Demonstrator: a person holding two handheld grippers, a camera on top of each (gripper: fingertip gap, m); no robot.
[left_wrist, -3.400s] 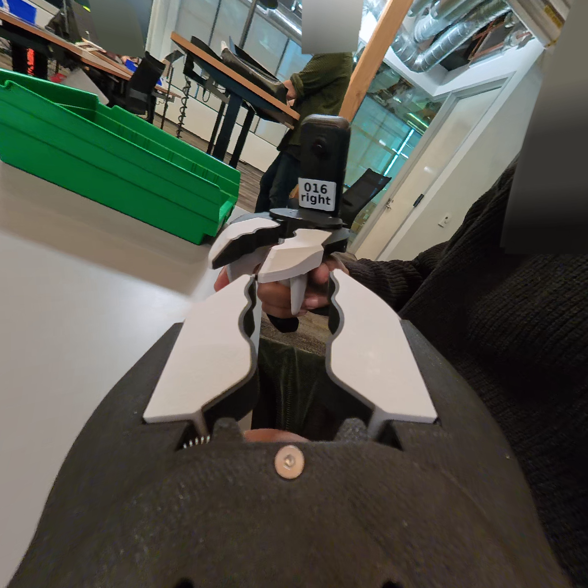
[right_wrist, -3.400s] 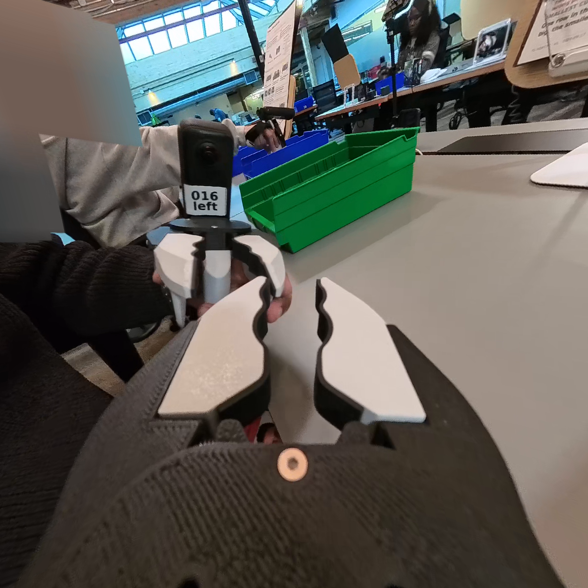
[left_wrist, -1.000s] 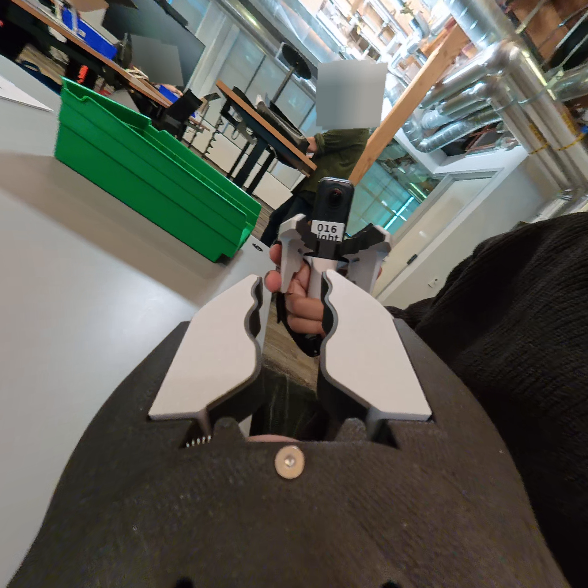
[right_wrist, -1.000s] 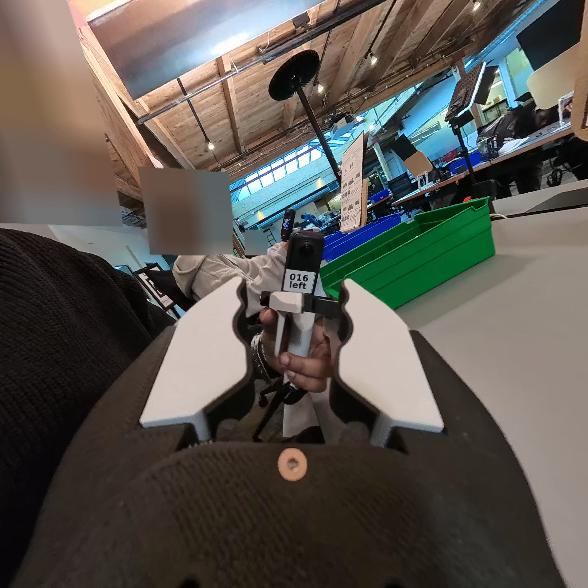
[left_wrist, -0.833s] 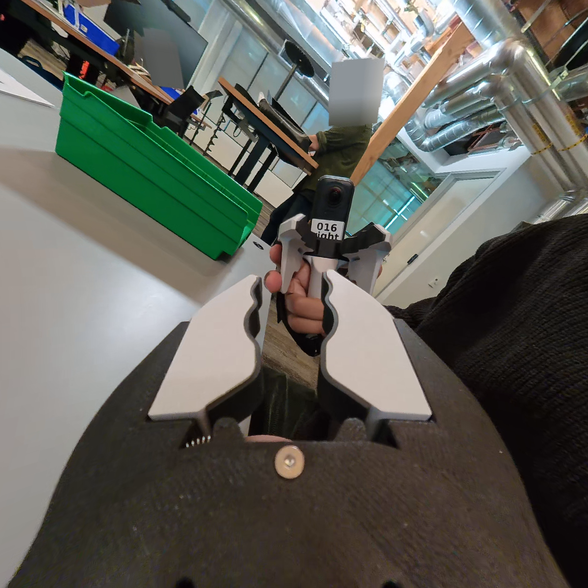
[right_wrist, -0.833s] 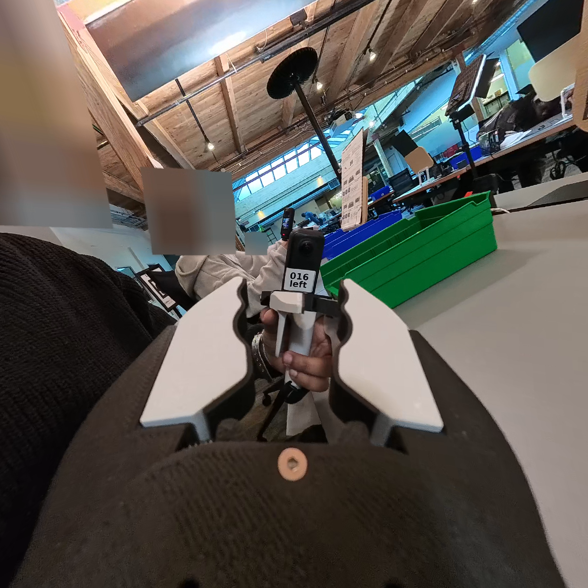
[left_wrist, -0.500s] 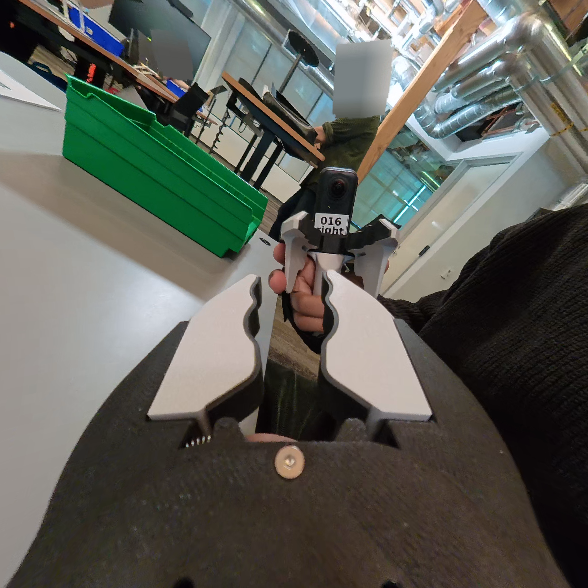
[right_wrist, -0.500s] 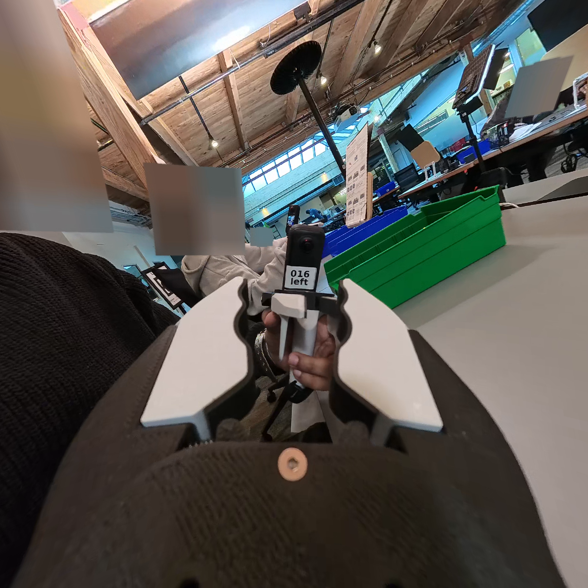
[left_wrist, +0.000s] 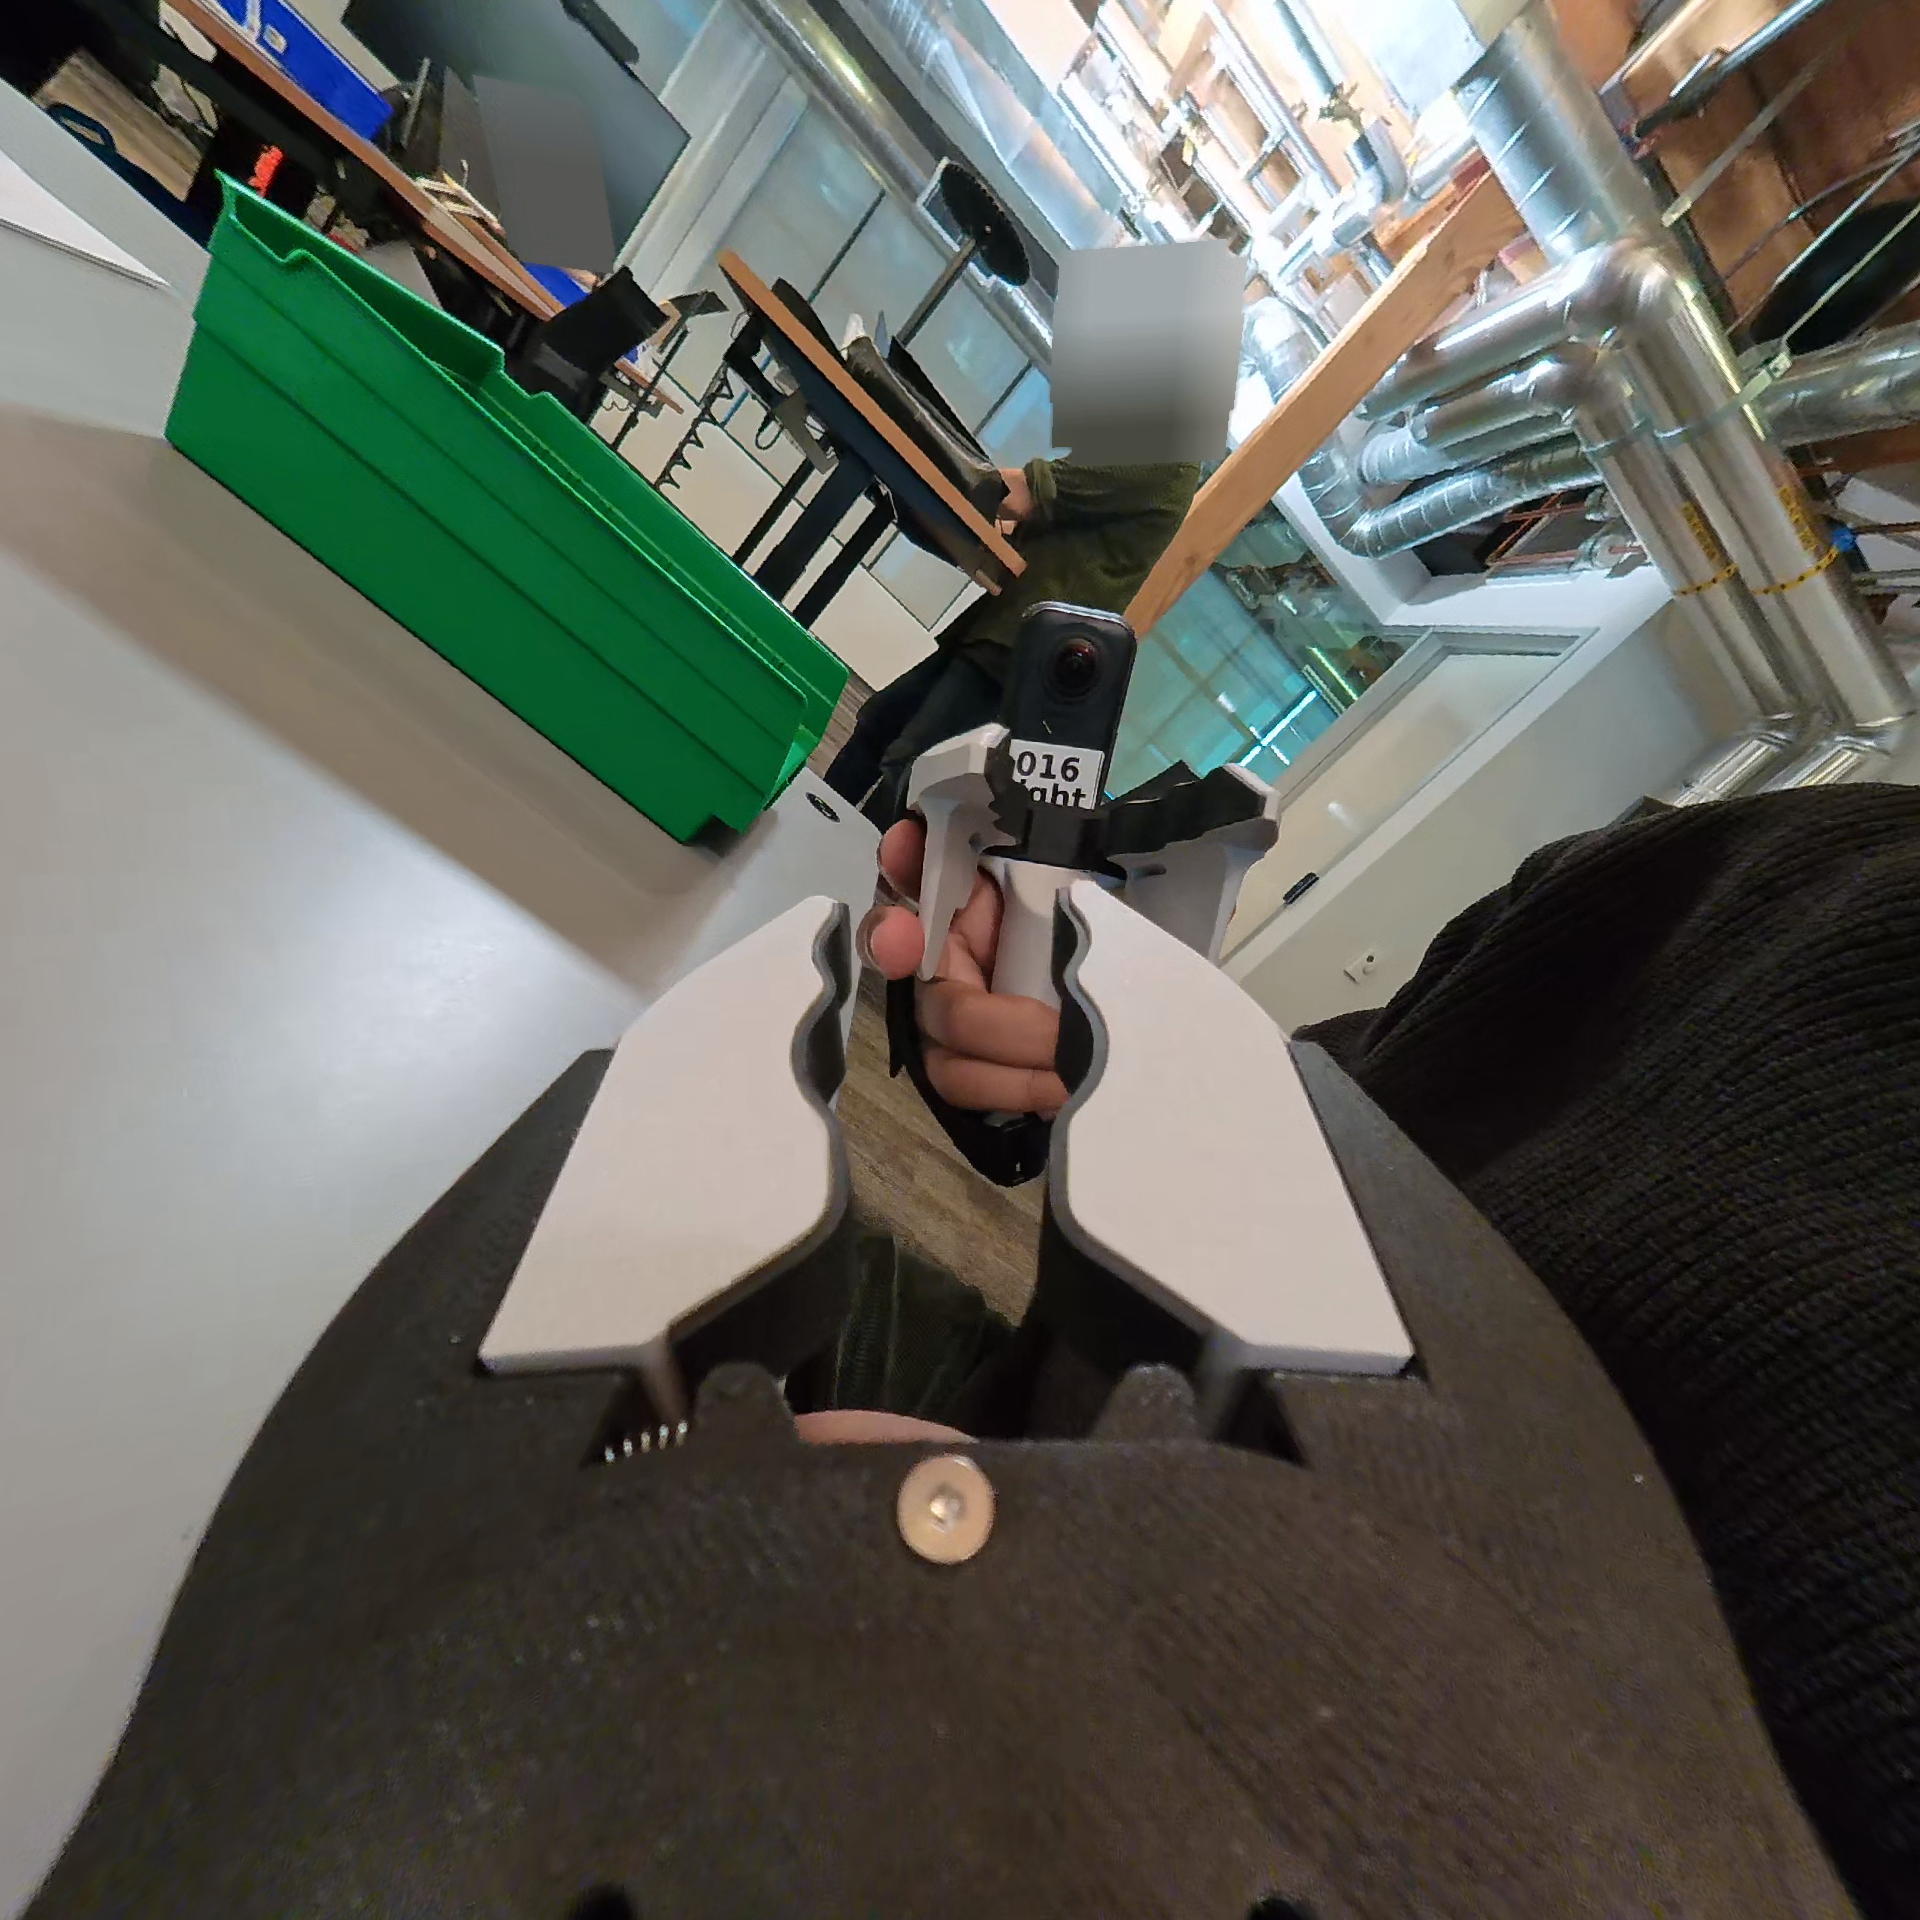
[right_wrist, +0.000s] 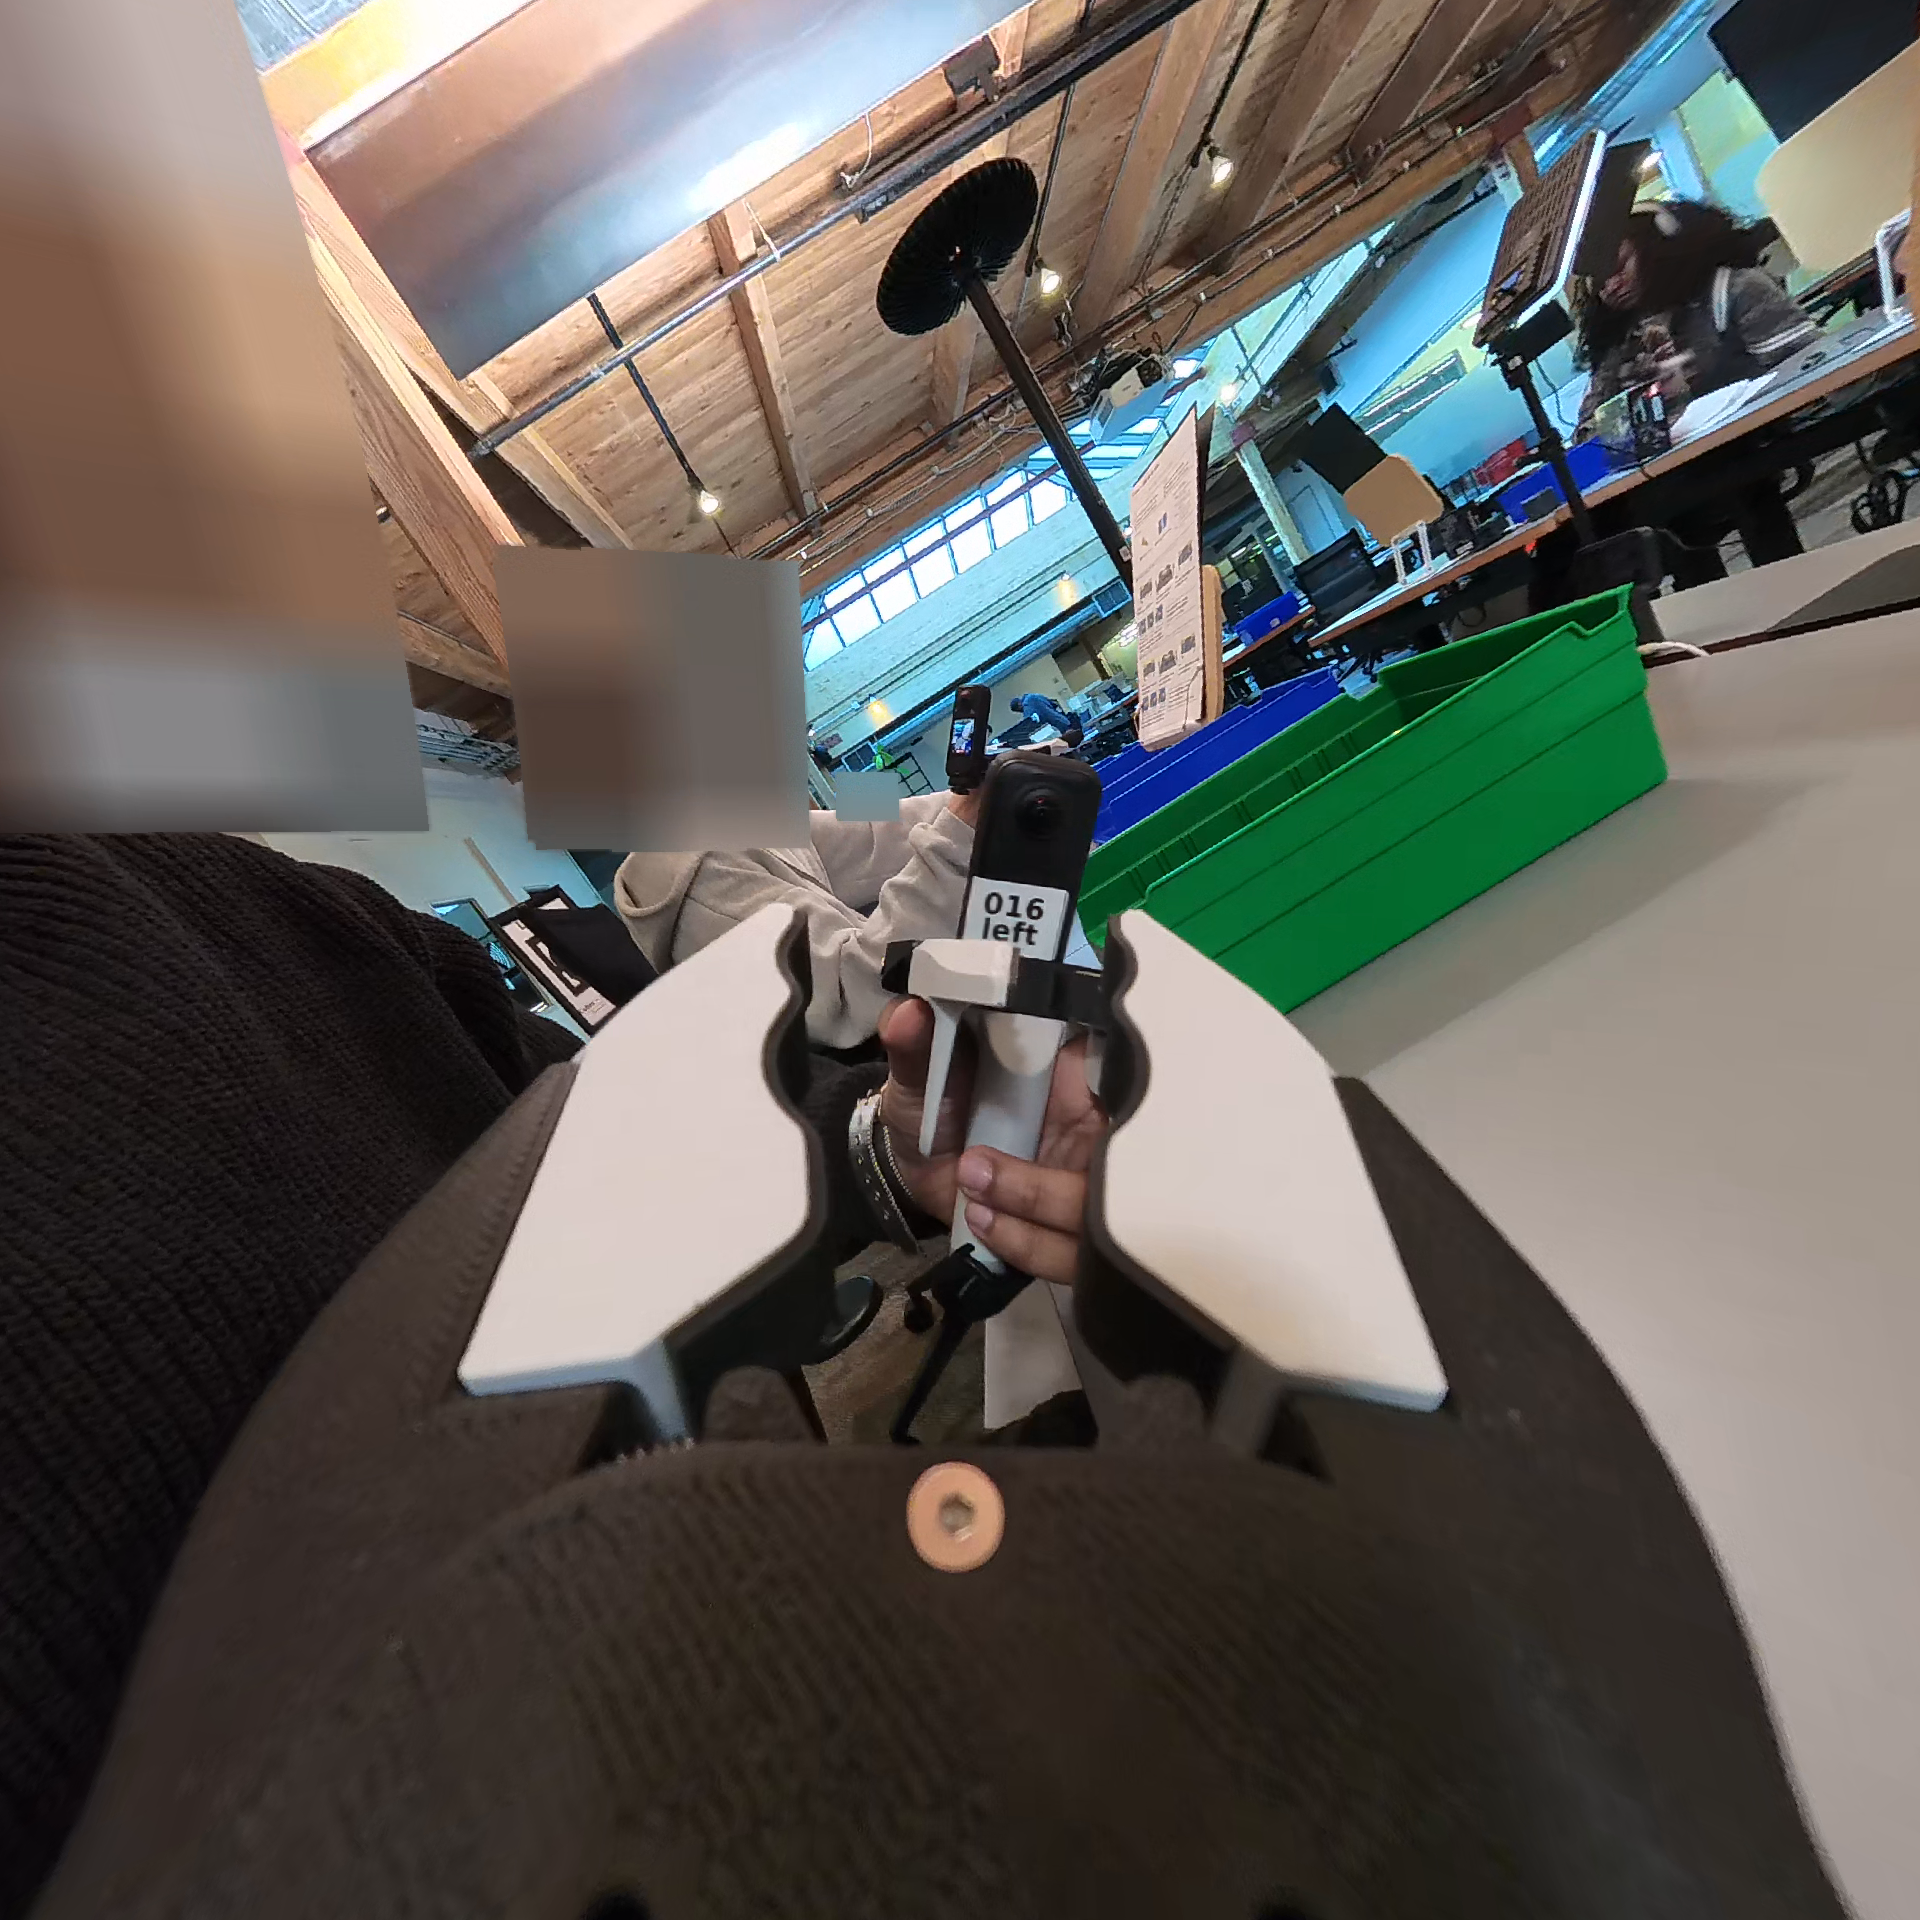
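My left gripper (left_wrist: 956, 935) is open and empty, held in the air just off the edge of the grey table (left_wrist: 208, 935). It points straight at my right gripper (left_wrist: 1101, 821), which a hand (left_wrist: 987, 1039) holds by its handle with a black camera on top. My right gripper (right_wrist: 956, 935) is open wide and empty, and points back at the left gripper (right_wrist: 1023, 982), also held by a hand (right_wrist: 1023, 1205). The two grippers face each other, apart. A green plastic bin (left_wrist: 468, 540) stands on the table beyond them; it also shows in the right wrist view (right_wrist: 1403, 800).
The holder's dark knit sleeve (left_wrist: 1662, 1143) fills the right side. A person in green (left_wrist: 1091, 540) stands by a desk behind. A person in a light sweater (right_wrist: 748, 914) sits behind, with blue bins (right_wrist: 1195, 769) near. A white sheet (left_wrist: 62, 239) lies far left on the table.
Since 3.4 s ago both grippers tilted upward and lined up facing each other, and the right gripper opened wider. Over the last second they only drifted slightly.
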